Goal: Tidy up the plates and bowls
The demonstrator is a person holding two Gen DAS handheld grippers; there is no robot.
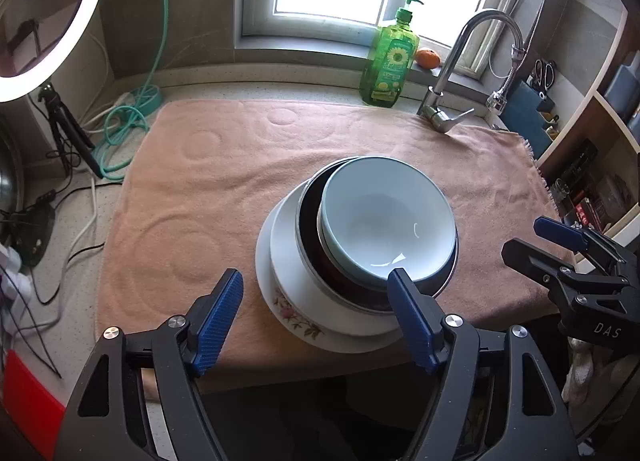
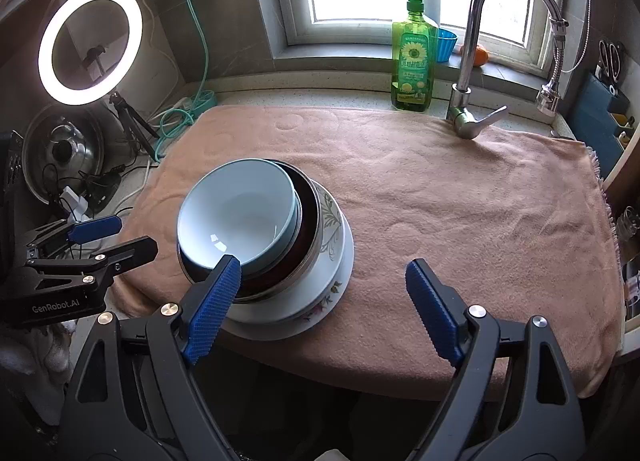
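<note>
A stack of dishes stands on the pink towel point(image 1: 240, 165): a pale blue bowl point(image 1: 384, 221) sits in a dark steel-rimmed bowl point(image 1: 312, 229), on a white flowered plate point(image 1: 296, 317). The blue bowl point(image 2: 240, 213), dark bowl point(image 2: 308, 221) and plate point(image 2: 332, 261) also show in the right wrist view. My left gripper point(image 1: 316, 301) is open and empty, just in front of the stack. My right gripper point(image 2: 324, 285) is open and empty, near the stack's right front; it also shows at the right edge of the left wrist view point(image 1: 560, 249). The left gripper shows at the left of the right wrist view point(image 2: 96, 241).
A green soap bottle point(image 1: 388, 61) and a chrome faucet point(image 1: 456, 61) stand at the back. A ring light point(image 2: 90, 45) on a tripod, cables and a steel pot lid point(image 2: 60, 153) crowd the left. Shelves point(image 1: 592, 149) stand at the right. The towel point(image 2: 460, 201) lies bare right of the stack.
</note>
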